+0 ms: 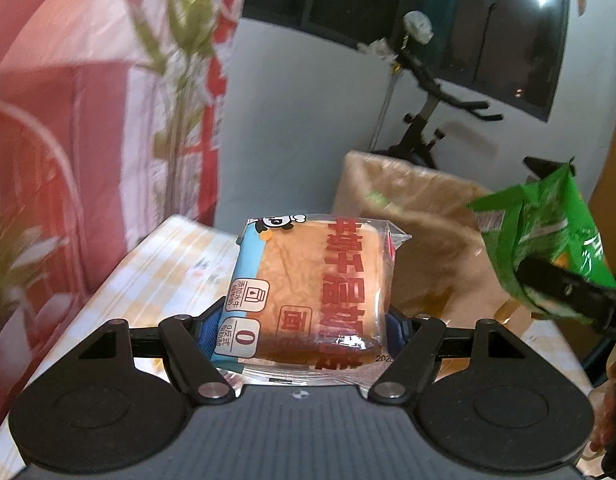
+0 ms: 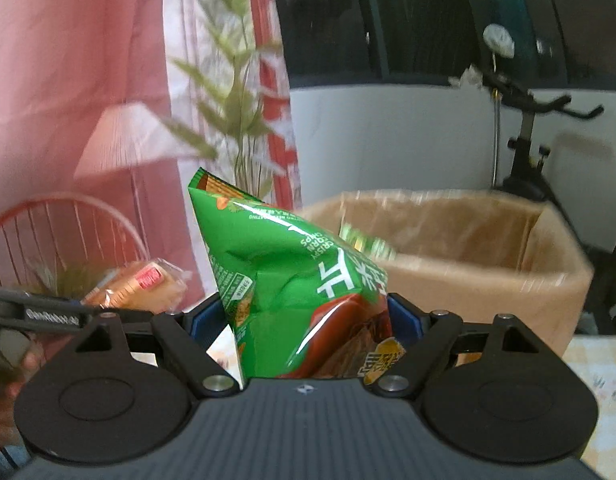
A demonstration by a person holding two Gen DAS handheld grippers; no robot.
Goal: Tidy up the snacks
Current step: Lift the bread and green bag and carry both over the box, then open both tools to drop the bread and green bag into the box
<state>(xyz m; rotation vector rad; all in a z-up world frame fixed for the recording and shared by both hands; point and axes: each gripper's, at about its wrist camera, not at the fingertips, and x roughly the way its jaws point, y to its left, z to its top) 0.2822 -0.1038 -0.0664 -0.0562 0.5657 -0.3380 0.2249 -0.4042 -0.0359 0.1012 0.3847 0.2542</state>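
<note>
Bread pack [image 1: 308, 292], clear-wrapped, and crumpled green chip bag [image 2: 291, 292] sit pinched, seemingly firmly, in fingers.

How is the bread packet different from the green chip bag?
The bread packet is flat, square and see-through, showing brown bread; the chip bag is puffy, crinkled and solid green. The left gripper holds the bread packet; the right gripper holds the chip bag. Both are sealed snacks held up near the cardboard box.

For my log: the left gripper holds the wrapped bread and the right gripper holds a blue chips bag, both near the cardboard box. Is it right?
Not quite. The chips bag in the right gripper is green, as the right wrist view shows. The left gripper does hold the wrapped bread, near the cardboard box.
</note>
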